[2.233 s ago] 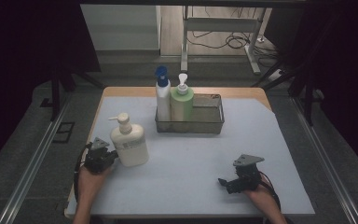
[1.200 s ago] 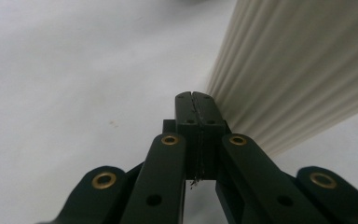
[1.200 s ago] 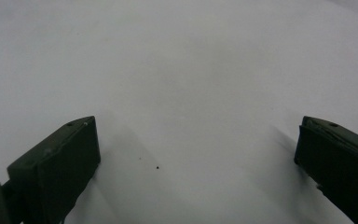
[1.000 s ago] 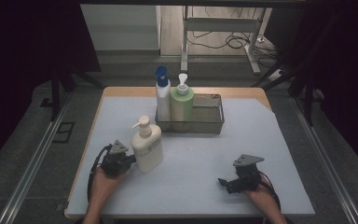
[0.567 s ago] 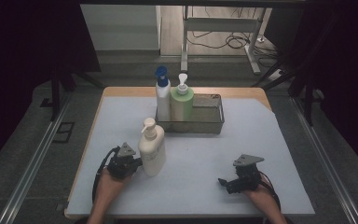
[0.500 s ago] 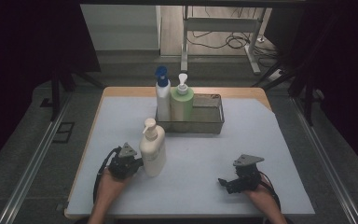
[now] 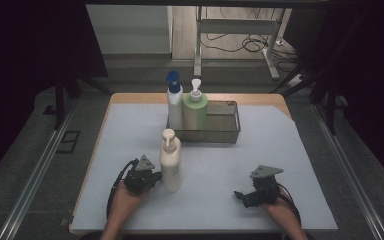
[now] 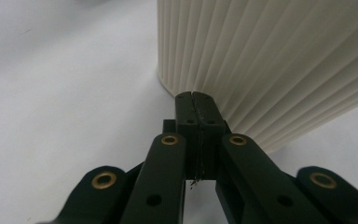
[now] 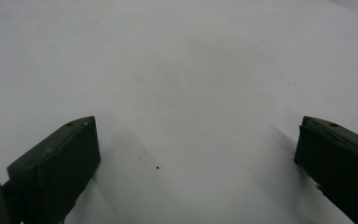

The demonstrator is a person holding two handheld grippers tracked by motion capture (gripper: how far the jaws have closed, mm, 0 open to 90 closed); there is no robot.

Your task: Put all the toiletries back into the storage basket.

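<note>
White table mat [image 7: 220,165]: left gripper [image 8: 196,100] jaws pressed together, tips against cream pump bottle [image 7: 170,161] base. Push low, slowly, avoid tipping. Right gripper [image 9: 198,154] spread, idle.

Cream plastic pump bottle [image 7: 170,161]: uniform cream body with fine vertical ribbing, cream pump head. White bottle with blue pump cap [image 7: 174,102]: white body, blue top. Green cylindrical pump bottle [image 7: 195,111]: pale green body, white pump. Grey metal wire basket [image 7: 227,125]: dull grey. Tabletop [image 7: 220,155]: pale grey-white mat over a light wood edge. Left tool [image 8: 196,100] and right tool [image 9: 198,144]: matte black; brass-coloured rivets on the left tool.
</note>
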